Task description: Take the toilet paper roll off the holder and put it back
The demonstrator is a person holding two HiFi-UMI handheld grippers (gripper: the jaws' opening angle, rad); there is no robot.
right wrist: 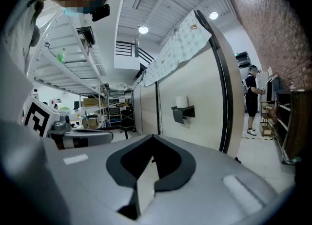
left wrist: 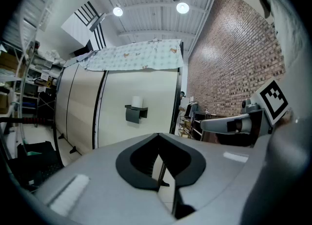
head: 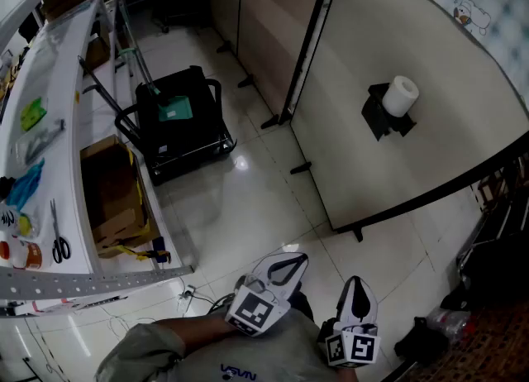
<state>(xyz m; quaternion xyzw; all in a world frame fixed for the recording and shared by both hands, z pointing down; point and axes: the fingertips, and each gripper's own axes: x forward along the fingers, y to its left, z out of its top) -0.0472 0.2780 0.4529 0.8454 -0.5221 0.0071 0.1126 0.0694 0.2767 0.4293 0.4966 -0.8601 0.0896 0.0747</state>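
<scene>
Paper wound on a hollow core is what I expect of the white toilet paper roll: light, soft and easily dented. I judge that a gentle pinch across its round sides, or over the top rim into the core, would lift it without crushing it. It stands upright on top of the black wall-mounted holder, which is fixed to the cream partition panel, well apart from me across the glossy white tiled floor. I hold my left gripper and my right gripper low and close to my chest, side by side, both pointing forward toward the panel. Each has its jaws pressed together with nothing between them. By my reckoning the task is not yet begun, and I must walk over before either gripper can reach the roll.
</scene>
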